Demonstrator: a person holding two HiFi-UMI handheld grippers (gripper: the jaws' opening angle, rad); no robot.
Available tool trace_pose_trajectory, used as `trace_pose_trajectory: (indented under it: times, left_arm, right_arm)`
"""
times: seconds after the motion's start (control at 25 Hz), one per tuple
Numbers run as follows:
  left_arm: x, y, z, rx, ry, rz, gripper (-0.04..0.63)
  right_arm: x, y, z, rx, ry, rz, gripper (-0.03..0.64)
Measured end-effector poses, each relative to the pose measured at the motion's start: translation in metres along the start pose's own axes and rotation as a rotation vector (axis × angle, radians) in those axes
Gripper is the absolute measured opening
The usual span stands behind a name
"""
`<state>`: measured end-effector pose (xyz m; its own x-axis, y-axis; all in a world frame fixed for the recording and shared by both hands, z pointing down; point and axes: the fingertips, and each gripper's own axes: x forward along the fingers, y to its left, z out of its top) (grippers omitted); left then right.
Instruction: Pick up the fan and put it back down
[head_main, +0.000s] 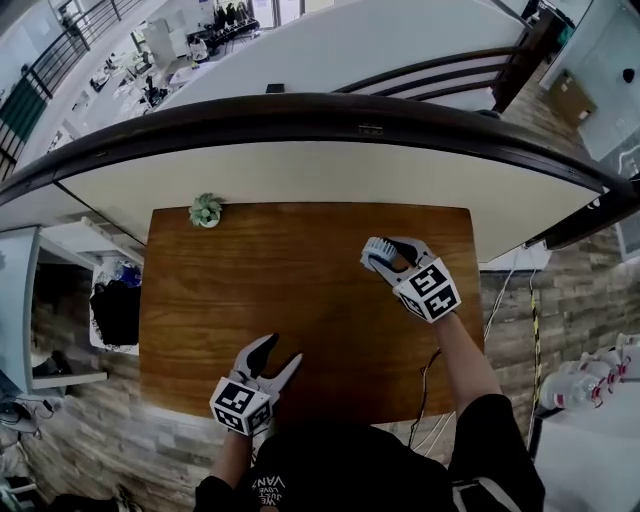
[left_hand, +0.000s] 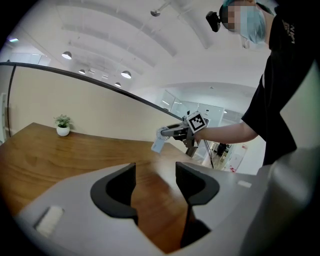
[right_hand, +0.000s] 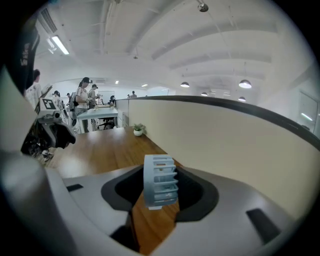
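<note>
Your wooden table (head_main: 300, 290) fills the head view. At its 7 o'clock your left gripper (head_main: 282, 350) has the jaws spread, nothing between them. At 2 o'clock your right gripper (head_main: 388, 250) pinches the small grey fan (head_main: 379, 258). A little potted plant (head_main: 206, 210) stands at 10 o'clock.

We note a wood table (head_main: 300, 300) with a plant (head_main: 206, 210) at its 11 o'clock corner. Right gripper (head_main: 390, 250) is at 2 o'clock on the tabletop, with the fan (head_main: 377, 258) between its jaws. Left gripper (head_main: 284, 348) is at 6 o'clock by the near edge, jaws apart over wood. A cable (head_main: 425, 390) hangs at 4 o'clock.
</note>
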<state>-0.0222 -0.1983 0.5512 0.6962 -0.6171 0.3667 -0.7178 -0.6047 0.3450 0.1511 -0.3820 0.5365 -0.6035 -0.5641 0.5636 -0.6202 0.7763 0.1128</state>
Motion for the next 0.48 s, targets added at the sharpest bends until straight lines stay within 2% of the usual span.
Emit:
trace_pose_trajectory:
  times: [0.24, 0.48]
  left_arm:
    - [0.018, 0.024, 0.018, -0.007, 0.001, -0.031, 0.236]
    - [0.032, 0.054, 0.007, 0.007, 0.033, -0.073, 0.236]
  right_arm:
    - [0.043, -0.031, 0.021, 0.050, -0.012, -0.035, 0.192]
    - [0.090, -0.051, 0.031, 0.046, -0.004, -0.049, 0.190]
